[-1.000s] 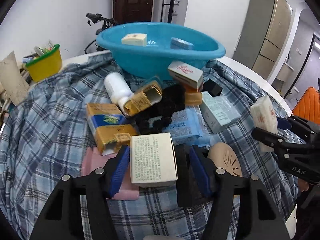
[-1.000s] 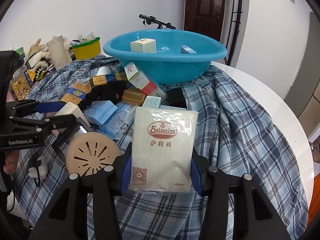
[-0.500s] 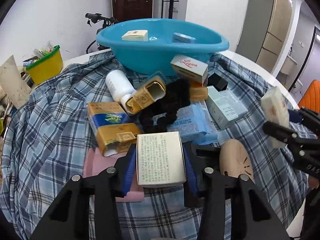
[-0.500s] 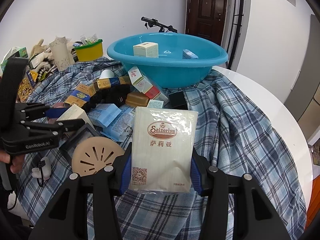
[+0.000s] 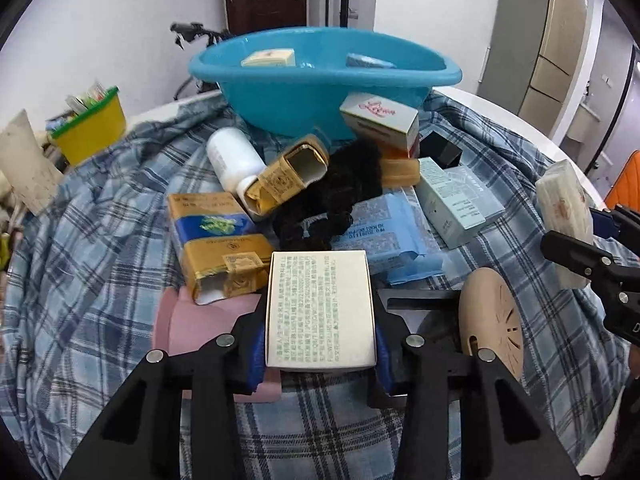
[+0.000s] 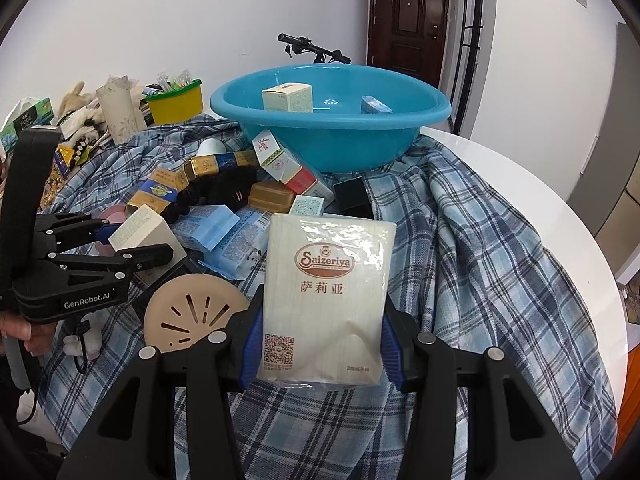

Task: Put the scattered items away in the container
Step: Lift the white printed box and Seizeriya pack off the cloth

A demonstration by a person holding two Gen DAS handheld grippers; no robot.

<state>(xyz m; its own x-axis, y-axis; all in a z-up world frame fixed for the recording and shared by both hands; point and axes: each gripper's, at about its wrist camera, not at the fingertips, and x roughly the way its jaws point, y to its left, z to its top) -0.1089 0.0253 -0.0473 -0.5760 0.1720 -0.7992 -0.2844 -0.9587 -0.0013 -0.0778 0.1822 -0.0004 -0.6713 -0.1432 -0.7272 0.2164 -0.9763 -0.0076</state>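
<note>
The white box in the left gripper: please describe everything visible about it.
The white box looks like matte cardboard, with small grey print covering its upper face. It sits clamped between the left gripper's blue pads, lying over a pink item, its far edge beside a torn gold packet. It looks closed and undented.

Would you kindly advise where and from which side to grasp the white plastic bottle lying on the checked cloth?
Grip the white plastic bottle across its round body, coming from above; it lies on its side, its lower end against the gold packet.
</note>
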